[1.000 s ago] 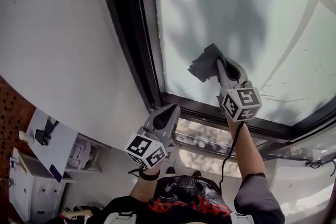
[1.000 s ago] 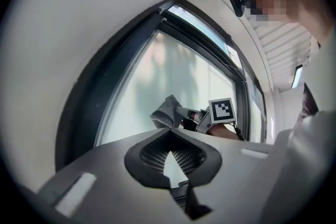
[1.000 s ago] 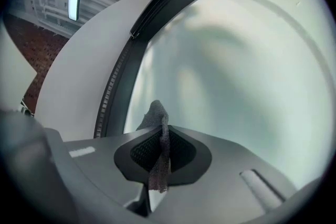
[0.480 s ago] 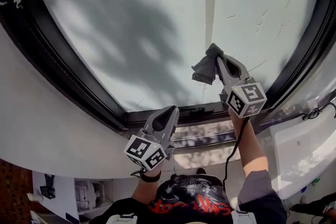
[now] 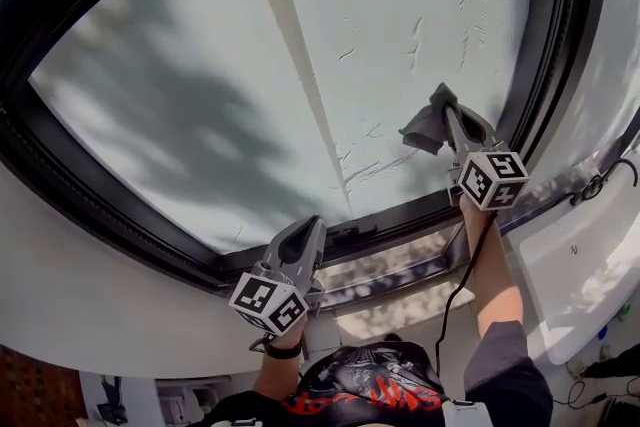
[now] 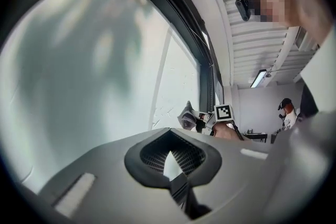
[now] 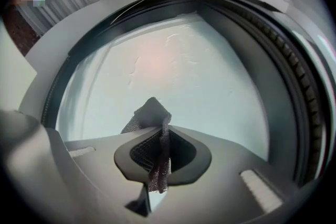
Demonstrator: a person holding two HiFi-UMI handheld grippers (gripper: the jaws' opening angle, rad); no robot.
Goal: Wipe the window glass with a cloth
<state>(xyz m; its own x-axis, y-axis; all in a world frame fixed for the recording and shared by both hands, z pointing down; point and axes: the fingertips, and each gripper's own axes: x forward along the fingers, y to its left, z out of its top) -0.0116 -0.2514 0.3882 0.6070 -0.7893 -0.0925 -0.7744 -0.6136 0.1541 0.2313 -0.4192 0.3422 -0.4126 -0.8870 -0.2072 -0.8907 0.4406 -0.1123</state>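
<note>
Found right gripper (image 5: 449, 111) raised against the lower right part of the window glass (image 5: 250, 65), near the black frame (image 5: 100, 205) on that side. Recorded its jaws closed tight on a grey cloth (image 5: 426, 127), with one fold pinched between the pads and a short tail hanging below them. Confirmed the same in the right gripper view: right gripper (image 7: 160, 136) clamped on the cloth (image 7: 150, 113), the bunched end standing past the tips toward the pane. Judged the cloth to lie at the glass surface in the head view; unable to confirm actual contact. Noted pale streaks (image 5: 372, 165) on the glass just left of the cloth, and more higher up near the right edge. Found left gripper (image 5: 305, 226) held lower and to the left, in front of the bottom rail of the frame, well apart from the cloth. Recorded its jaws fully together with nothing between them, as confirmed in the left gripper view (image 6: 170, 157). Noted a black cable (image 5: 455, 295) running down along the right forearm, a dark wristband (image 5: 280, 350) on the left wrist, and a white wall (image 5: 80, 295) below the frame.
</note>
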